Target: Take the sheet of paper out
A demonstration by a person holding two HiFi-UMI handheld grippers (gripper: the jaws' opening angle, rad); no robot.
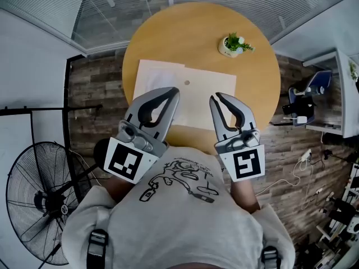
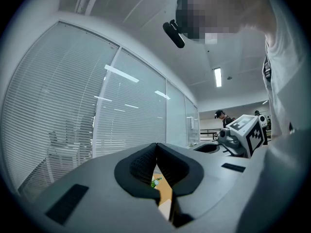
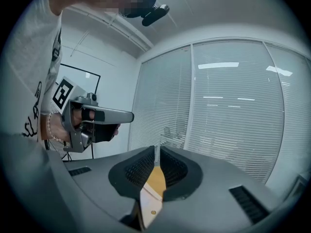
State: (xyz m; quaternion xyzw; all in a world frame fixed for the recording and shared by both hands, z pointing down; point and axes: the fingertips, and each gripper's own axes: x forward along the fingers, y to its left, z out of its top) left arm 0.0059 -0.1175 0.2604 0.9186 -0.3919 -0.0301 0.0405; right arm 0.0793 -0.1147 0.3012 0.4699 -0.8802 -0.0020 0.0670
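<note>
A cream envelope (image 1: 205, 91) with a round button clasp lies flat on the round wooden table (image 1: 196, 32). A white sheet of paper (image 1: 157, 74) sticks out of its left end. Both grippers hover level over the envelope's near edge, touching nothing. My left gripper (image 1: 175, 92) has its tips together, empty. My right gripper (image 1: 215, 98) shows a narrow gap between its tips, with nothing in it. In the right gripper view the envelope (image 3: 150, 203) and table (image 3: 156, 178) show below the jaws, and the left gripper (image 3: 130, 115) is held to the side.
A small potted plant (image 1: 233, 43) stands on the table's far right. A floor fan (image 1: 39, 200) is at the left and a desk with equipment (image 1: 305, 102) at the right. Glass walls with blinds run behind the table.
</note>
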